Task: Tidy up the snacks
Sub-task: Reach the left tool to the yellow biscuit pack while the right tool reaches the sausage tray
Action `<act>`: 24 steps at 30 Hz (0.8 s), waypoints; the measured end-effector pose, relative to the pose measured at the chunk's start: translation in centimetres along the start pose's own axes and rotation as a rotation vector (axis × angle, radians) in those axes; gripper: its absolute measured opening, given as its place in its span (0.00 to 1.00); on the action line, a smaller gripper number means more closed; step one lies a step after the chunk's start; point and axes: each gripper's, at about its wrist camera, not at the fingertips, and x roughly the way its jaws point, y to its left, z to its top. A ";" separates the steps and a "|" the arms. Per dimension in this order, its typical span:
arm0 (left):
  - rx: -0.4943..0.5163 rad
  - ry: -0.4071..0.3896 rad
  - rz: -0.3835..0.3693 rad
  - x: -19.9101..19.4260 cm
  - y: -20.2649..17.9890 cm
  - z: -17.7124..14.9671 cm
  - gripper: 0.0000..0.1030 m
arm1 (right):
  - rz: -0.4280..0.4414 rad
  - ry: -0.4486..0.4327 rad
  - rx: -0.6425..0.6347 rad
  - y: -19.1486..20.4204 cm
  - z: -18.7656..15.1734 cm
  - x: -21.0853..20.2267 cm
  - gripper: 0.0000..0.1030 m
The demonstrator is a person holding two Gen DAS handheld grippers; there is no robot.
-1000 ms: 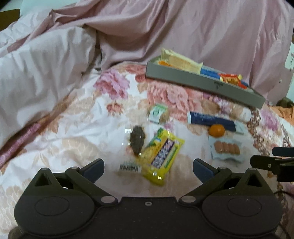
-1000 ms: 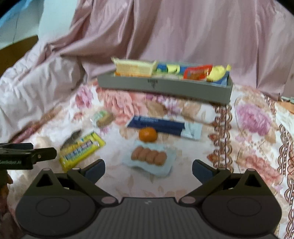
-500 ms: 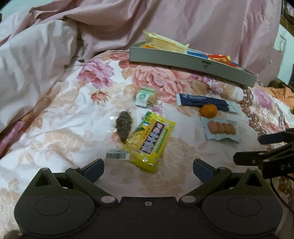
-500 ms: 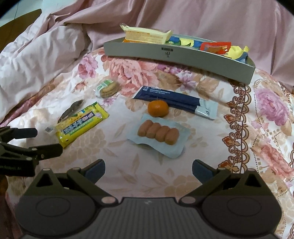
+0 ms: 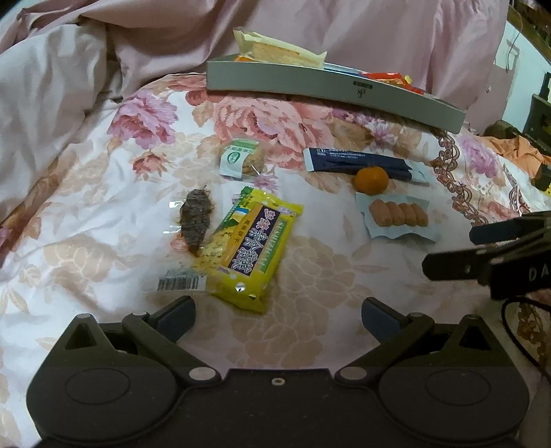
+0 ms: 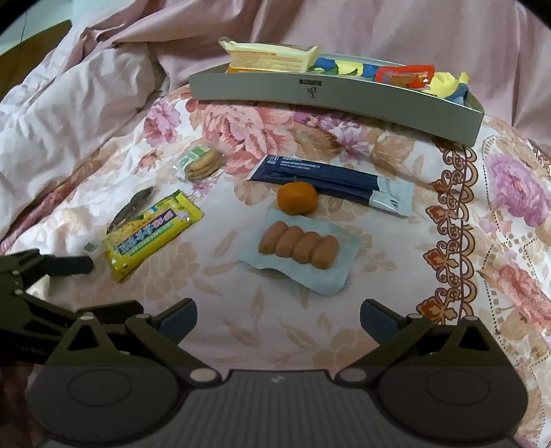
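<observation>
Loose snacks lie on a floral bedspread. A yellow snack pack [image 5: 253, 246] [image 6: 151, 232] lies just ahead of my open, empty left gripper [image 5: 277, 312], with a dark dried snack in clear wrap [image 5: 194, 220] beside it and a green-labelled biscuit pack [image 5: 241, 158] [image 6: 201, 162] farther back. A pale blue sausage pack [image 6: 298, 250] [image 5: 397, 215] lies ahead of my open, empty right gripper [image 6: 277, 313]. Behind it are an orange [image 6: 297, 198] [image 5: 371, 179] and a long navy packet [image 6: 330, 182] [image 5: 358, 163]. A grey tray [image 6: 330, 94] [image 5: 327, 86] at the back holds several snacks.
A rumpled pink duvet [image 5: 51, 86] rises at the left and pink fabric [image 6: 378, 31] hangs behind the tray. The right gripper's fingers [image 5: 482, 255] show at the right edge of the left wrist view. The left gripper's fingers [image 6: 51, 265] show at the lower left of the right wrist view.
Both grippers have moved lower and closer to the snacks on the bedspread. Both stay open and empty. No snack has moved.
</observation>
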 end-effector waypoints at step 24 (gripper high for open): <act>0.044 -0.056 -0.017 3.1 1.2 3.0 0.99 | 0.059 -0.026 -0.121 -3.6 3.9 4.4 1.00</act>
